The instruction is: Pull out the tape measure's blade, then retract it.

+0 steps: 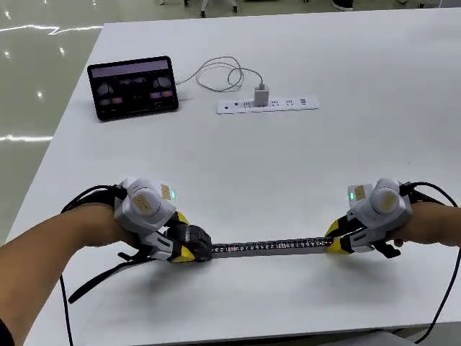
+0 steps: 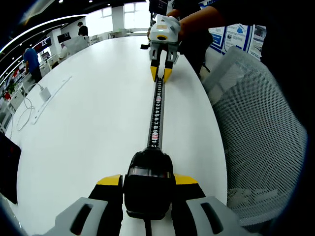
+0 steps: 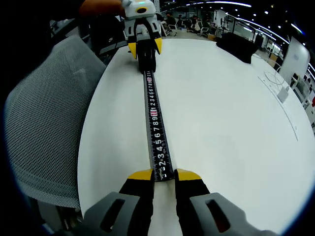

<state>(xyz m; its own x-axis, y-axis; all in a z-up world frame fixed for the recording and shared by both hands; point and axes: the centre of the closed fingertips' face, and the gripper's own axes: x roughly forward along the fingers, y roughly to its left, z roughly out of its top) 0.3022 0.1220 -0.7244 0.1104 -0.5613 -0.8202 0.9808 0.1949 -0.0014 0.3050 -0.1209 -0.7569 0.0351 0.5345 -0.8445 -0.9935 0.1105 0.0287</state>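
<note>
Left hand-held gripper [image 1: 183, 236] holds tape measure [image 1: 266, 246]; tablet [image 1: 133, 87] apart.

A white table [image 1: 324, 166] stands on glossy floor [image 1: 29, 86], grey mesh chair [image 2: 256, 128] beside it.

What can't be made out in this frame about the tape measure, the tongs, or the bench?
- End hook of the blade: right gripper view, tucked between the tips of the right tongs.
- Sides of the tape measure case: left gripper view, covered by the left tongs.
- Numerals on the blade: head view, too small to read.
- Screen of the tablet: head view, small and blurred.
</note>
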